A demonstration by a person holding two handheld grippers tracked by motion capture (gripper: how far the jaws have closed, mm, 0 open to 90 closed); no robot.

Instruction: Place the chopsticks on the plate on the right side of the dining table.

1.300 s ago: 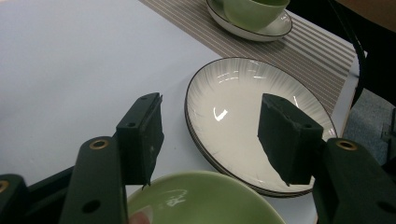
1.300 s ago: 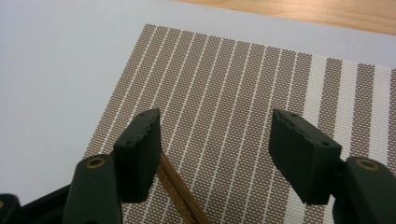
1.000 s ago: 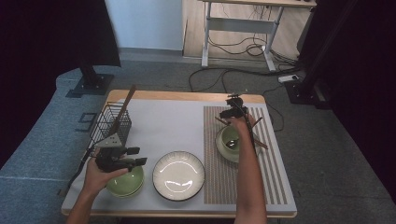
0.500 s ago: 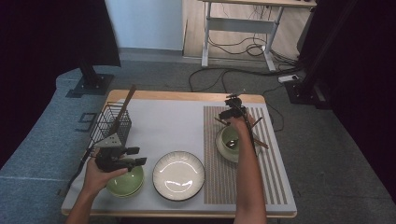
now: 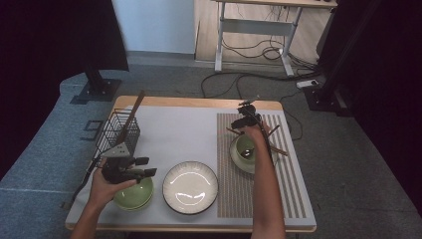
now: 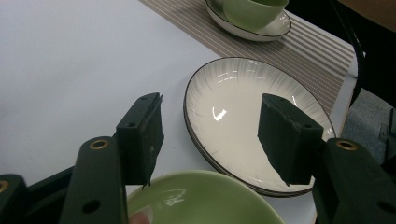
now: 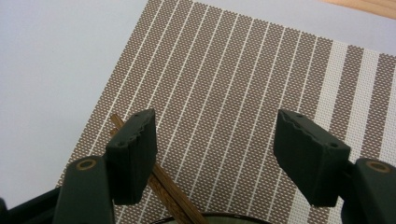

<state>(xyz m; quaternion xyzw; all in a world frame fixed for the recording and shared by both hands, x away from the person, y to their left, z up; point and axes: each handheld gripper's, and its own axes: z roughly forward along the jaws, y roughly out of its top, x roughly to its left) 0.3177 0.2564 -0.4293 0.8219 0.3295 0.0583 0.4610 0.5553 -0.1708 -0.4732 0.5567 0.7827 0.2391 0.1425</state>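
Right gripper (image 7: 215,158) jaws opened a bit wider just now, nothing between them; chopsticks (image 7: 154,179) below left jaw.

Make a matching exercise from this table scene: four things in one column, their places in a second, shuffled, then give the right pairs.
Things:
1. chopsticks
2. white plate
3. wire basket
4. striped mat

Places:
A. left rear of the table, a wooden utensil standing in it
B. near edge, between green bowl and mat
C. across the bowl on the mat
D. right part of the table

Pairs: 1-C, 2-B, 3-A, 4-D
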